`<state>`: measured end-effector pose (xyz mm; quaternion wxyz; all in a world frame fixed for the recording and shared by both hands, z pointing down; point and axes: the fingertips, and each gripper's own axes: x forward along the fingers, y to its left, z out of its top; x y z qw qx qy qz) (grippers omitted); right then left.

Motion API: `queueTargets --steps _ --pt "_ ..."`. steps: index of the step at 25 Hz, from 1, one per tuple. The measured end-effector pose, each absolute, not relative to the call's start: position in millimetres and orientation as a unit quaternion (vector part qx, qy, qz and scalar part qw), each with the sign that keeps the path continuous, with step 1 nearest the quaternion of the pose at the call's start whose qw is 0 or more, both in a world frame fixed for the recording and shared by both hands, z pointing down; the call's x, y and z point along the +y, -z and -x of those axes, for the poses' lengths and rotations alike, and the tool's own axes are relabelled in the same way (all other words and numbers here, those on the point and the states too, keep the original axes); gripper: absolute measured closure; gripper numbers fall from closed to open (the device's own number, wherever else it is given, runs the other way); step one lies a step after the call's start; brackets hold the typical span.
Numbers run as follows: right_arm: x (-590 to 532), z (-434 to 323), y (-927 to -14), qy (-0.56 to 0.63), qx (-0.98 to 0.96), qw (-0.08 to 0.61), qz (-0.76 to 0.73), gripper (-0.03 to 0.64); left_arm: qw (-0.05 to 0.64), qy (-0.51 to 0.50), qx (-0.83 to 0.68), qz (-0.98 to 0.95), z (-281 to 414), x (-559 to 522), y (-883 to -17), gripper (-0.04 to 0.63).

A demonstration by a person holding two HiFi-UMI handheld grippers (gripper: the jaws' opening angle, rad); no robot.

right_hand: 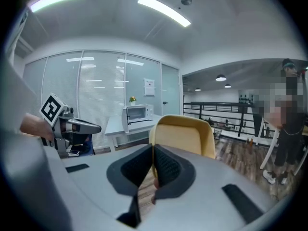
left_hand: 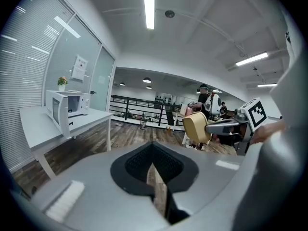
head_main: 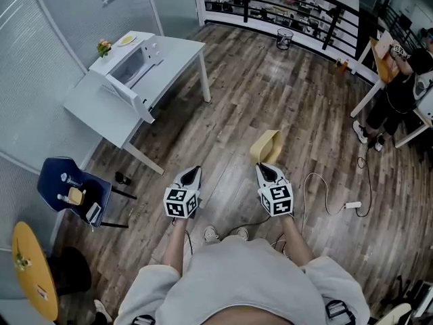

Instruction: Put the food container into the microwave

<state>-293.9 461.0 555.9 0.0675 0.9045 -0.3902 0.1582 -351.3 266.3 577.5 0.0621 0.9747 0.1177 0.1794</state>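
Note:
A tan food container (head_main: pixel 265 145) hangs over the wooden floor, its rim pinched in my right gripper (head_main: pixel 266 167). In the right gripper view the container (right_hand: pixel 185 135) stands up just beyond the shut jaws. My left gripper (head_main: pixel 192 175) is shut and holds nothing; from the left gripper view the container (left_hand: pixel 196 128) appears off to the right. The white microwave (head_main: pixel 130 65) sits on a white table (head_main: pixel 177 54) at the far left, its door swung open toward me. It also shows as a small microwave (right_hand: pixel 137 113) in the right gripper view and as a microwave (left_hand: pixel 65 108) at left.
A blue chair (head_main: pixel 67 188) with small items stands at the left, beside a yellow round table (head_main: pixel 34 269). A cable and power strip (head_main: pixel 352 205) lie on the floor at the right. A person (head_main: pixel 406 87) stands at a desk far right. A black railing (head_main: pixel 284 9) runs along the back.

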Motion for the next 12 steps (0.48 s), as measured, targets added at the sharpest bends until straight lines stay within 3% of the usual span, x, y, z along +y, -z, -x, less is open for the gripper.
queueTargets --steps 12 --pt "485.8 279.5 -569.4 -0.164 -0.425 0.079 -0.887 0.597 0.062 -0.189 0.102 -0.975 348.4 309.1 -591.2 0.584"
